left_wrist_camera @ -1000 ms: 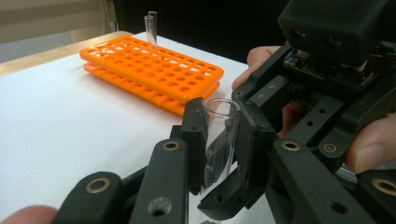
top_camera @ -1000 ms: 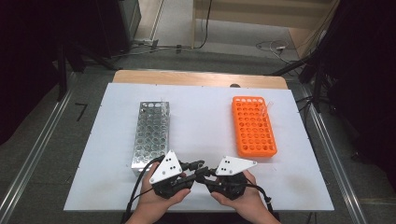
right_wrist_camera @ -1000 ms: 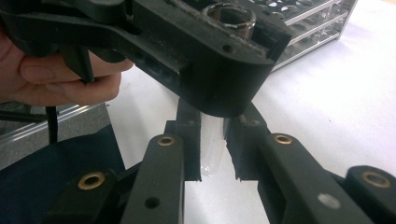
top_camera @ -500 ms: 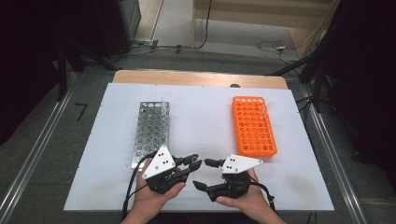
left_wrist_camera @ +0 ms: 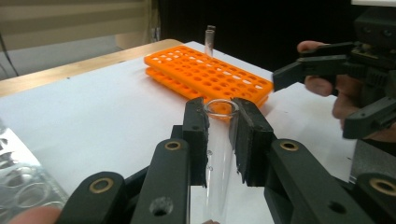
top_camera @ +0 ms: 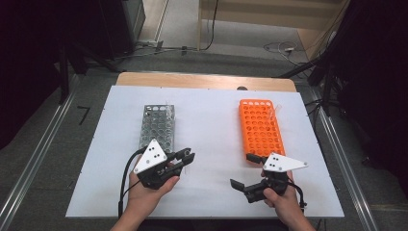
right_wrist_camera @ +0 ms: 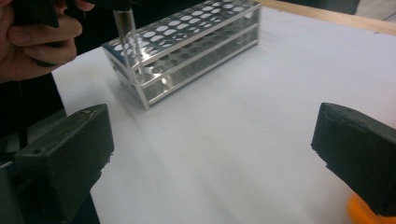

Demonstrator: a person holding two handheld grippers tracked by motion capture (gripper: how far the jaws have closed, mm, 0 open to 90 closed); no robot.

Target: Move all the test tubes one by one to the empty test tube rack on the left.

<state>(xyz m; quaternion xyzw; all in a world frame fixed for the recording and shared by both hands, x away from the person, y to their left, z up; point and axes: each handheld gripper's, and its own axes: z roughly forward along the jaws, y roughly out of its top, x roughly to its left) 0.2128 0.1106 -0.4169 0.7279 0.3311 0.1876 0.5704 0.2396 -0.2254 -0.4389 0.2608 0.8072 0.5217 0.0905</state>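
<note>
Glass tube is clamped in the left hand-held gripper; the right hand-held gripper has just been opening and stands wide, with nothing between its jaws.

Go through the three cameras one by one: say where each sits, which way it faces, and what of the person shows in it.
High view: above the person's side, looking forward and down on the white table; both hands show.
Left gripper view: rides the left gripper, shut on a glass tube, facing the orange rack; a hand on the open right gripper shows.
Right gripper view: rides the right gripper, facing the metal rack; the left hand shows.
Shared: the gripper views see each other's hand.
</note>
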